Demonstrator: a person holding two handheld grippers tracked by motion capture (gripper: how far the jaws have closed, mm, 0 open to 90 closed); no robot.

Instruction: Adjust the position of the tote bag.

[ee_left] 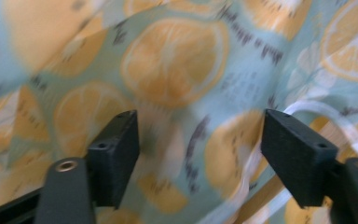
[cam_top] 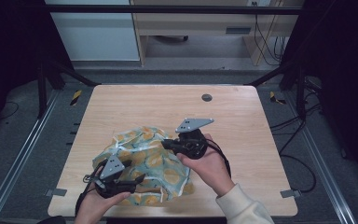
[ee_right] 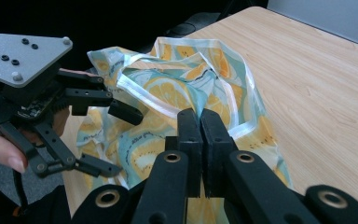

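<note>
Diagonally crumpled lemon-print cloth (cam_top: 144, 161), left gripper (cam_top: 133, 171) spread wide, right gripper (ee_right: 200, 122) closed together.

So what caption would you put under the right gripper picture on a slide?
Right gripper shut on lemon-print cloth while the open left gripper reaches in.

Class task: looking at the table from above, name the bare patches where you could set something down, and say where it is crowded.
Free: the far strip of the table between the cloth and the far edge, apart from a small dark cap; and the right side, beyond the right gripper, out to the right edge. Crowded: the near left, where the cloth lies under both hands, with the left gripper over it.
</note>
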